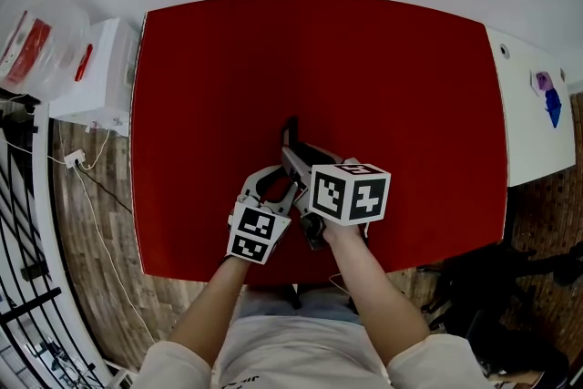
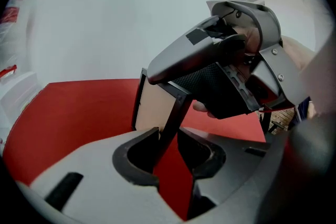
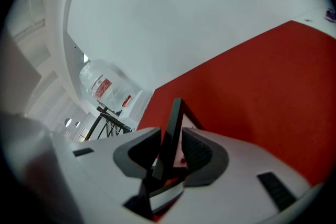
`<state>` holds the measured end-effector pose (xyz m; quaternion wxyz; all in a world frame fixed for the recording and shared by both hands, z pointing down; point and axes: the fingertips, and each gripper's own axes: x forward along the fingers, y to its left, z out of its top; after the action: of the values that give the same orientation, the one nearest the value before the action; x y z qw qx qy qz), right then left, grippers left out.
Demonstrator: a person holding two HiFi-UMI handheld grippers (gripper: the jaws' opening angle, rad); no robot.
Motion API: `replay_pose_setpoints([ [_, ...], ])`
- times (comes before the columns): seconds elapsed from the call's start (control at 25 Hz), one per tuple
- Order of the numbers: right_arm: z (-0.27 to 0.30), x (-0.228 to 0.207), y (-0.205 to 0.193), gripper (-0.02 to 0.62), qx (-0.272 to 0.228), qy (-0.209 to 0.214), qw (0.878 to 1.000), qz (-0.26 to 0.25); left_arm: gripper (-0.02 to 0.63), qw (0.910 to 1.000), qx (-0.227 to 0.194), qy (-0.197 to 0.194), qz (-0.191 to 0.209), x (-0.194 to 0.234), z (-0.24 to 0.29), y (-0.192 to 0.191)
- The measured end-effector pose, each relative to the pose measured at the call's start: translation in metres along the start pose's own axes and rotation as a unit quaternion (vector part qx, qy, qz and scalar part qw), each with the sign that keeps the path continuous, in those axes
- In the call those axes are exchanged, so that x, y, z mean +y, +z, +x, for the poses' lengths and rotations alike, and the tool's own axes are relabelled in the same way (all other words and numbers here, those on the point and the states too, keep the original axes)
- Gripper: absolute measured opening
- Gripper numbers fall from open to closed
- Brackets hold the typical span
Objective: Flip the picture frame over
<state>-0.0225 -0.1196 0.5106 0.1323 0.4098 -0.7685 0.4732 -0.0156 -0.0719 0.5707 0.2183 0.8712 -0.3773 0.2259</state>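
Picture frame (image 1: 291, 134): from the head view we are seeing it upright on edge over the red counter (image 1: 410, 105), so we are judging it half flipped.

Left gripper view: our left tongs (image 2: 168, 136) are pinching its dark rim.

Right gripper view: our right tongs (image 3: 170, 152) are standing spread around it, and we are yet to lay it down.

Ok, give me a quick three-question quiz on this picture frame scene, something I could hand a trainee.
1. True or false: the picture frame lies flat on the red table.
2. Of the left tool and the right tool, which has the frame between its jaws? A: left only. B: right only. C: both.
3. What colour is the frame's border?
Key: 1 false, it is held upright, edge-on from above. 2 C. 3 black.
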Motion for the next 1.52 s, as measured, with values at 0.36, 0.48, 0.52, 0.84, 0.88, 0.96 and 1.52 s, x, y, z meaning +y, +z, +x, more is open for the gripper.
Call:
replay_pose_setpoints([
  [0.36,-0.014,-0.02,0.001,0.095,-0.004,-0.012,1.0,0.018,0.109,0.9998,-0.002,-0.021,-0.005,-0.011,0.002,0.003],
  [0.48,-0.018,-0.033,0.002,0.091,-0.004,-0.021,1.0,0.018,0.109,0.9996,-0.003,-0.026,-0.011,-0.014,0.001,0.002],
  [0.52,-0.02,-0.039,0.003,0.085,-0.004,-0.029,0.999,0.015,0.109,0.9995,-0.004,-0.027,-0.015,-0.014,0.0,0.003],
  [0.84,-0.027,-0.083,0.001,0.071,0.0,-0.081,0.997,-0.004,0.107,0.9986,0.01,0.012,-0.051,0.019,0.011,-0.008],
  [0.88,-0.027,-0.087,0.001,0.071,0.001,-0.087,0.996,-0.007,0.107,0.9983,0.016,0.016,-0.054,0.022,0.017,-0.01],
  [0.96,-0.027,-0.095,0.001,0.071,0.002,-0.1,0.995,-0.017,0.091,0.9977,0.031,0.027,-0.053,0.026,0.027,-0.014],
  [1.52,-0.023,-0.141,-0.014,0.069,0.025,-0.188,0.975,-0.112,0.006,0.9925,0.101,0.052,-0.045,0.026,0.047,-0.045],
])
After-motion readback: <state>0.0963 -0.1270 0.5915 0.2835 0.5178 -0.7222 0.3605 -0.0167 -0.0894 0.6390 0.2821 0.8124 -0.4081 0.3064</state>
